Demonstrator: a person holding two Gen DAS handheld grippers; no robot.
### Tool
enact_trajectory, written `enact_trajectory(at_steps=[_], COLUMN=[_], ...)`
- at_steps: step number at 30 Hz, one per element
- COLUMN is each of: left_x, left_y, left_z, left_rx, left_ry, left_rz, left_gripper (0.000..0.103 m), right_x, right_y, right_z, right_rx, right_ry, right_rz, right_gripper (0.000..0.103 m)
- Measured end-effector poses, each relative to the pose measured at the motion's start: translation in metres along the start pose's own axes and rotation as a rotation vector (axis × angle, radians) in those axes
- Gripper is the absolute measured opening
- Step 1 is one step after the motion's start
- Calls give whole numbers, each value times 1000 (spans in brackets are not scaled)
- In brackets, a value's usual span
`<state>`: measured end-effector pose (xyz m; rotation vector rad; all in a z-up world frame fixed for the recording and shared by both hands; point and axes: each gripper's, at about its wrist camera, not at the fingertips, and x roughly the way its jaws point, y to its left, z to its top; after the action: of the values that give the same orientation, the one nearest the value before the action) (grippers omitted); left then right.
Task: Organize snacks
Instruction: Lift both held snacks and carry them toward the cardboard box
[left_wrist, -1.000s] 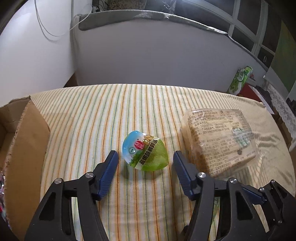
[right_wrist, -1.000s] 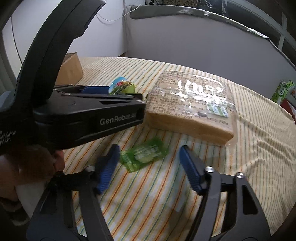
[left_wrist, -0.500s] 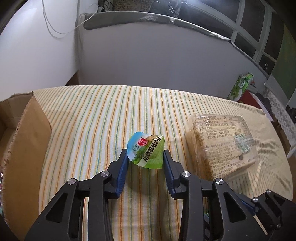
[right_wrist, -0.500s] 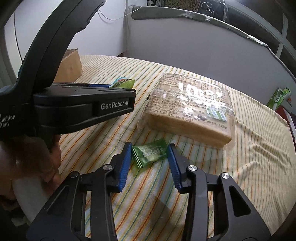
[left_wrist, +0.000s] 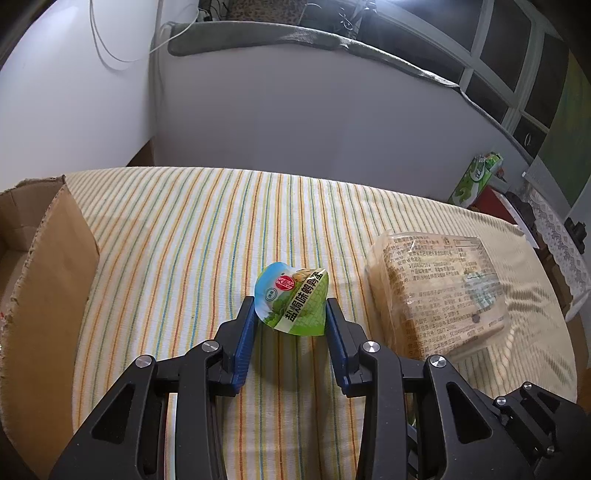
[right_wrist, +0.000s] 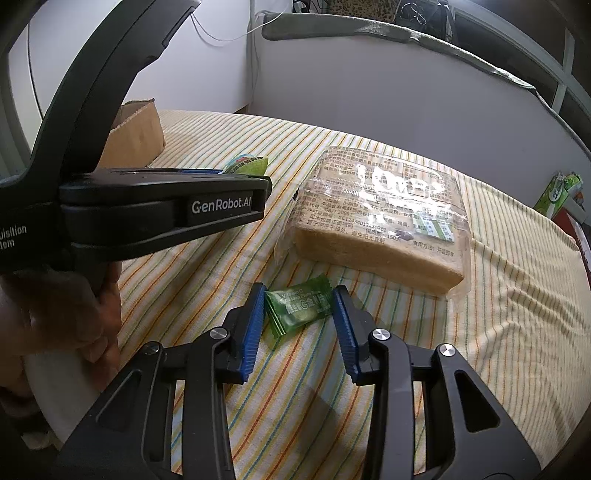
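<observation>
Snacks sit in both tools: the green-and-blue snack cup (left_wrist: 291, 303) is pinched between the blue pads of the left hand-held gripper (left_wrist: 291, 314), whose jaws are narrowed onto its two sides. Its foil lid carries a round red logo and a band of Chinese characters, too stylised to read with certainty. The cup appears lifted slightly above the striped cloth (left_wrist: 184, 240) covering the surface.

The right hand-held gripper (right_wrist: 299, 308) has its jaws closed in on a small green candy wrapper (right_wrist: 300, 308), printed "Vitamin C" above further small lettering and Chinese characters. The wrapper is squeezed between the pads, just in front of the bagged bread loaf (right_wrist: 384, 218), whose clear bag bears dense Chinese print and a code beginning "SC". In the right wrist view the left tool's black body shows the words "GenRobot.AI".

Out to the left stands an open cardboard box (left_wrist: 48, 266), well apart from the loaf. A green carton (left_wrist: 476, 179) stands beyond the far right edge.

A second ago both pairs of jaws stood wide around their snacks, which lay flat on the cloth; half a second ago they had closed, and now each snack sits a little higher in the frame.
</observation>
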<state>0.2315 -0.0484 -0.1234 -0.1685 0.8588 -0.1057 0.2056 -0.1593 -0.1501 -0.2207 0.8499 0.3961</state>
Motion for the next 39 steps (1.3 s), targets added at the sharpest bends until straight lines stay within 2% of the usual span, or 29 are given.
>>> enact_trajectory(at_steps=[9,11,13,15,16,20,24,29,39], left_x=[-1,-1,-2,-5,-11,-63,-104,-135,-192], left_y=[2,1,6,14,18,16,5,-14,-30], left_z=[1,1,1,2,0,-21,-52,-69,-73], left_rx=[-2,-4,-24,-62,-79,-39,18,83,152], left_ry=[1,0,-3,-7,-18,-113,-156,-178,-276], left_rz=[9,9,-13,-67,-108,-98,-106,-114,-105], left_gripper=[30,30,28,25,25,25,25,25,25], right_x=[-2,-2,-9,-27,-36,-62,-79,-119,-175], right_y=[-7,-10,-16,-18,-18,-17,-20,-18,1], right_z=[-1,-1,-2,-11,-18,-47,-70,-73,-65], right_rx=[8,21,52,73,87,131,184,183,140], right_ry=[-1,-4,-23,-52,-63,-92,-115,-185,-281], right_rz=[10,25,51,32,36,35,32,-3,-44], right_gripper=[38,36,29,29,29,29,29,29,29])
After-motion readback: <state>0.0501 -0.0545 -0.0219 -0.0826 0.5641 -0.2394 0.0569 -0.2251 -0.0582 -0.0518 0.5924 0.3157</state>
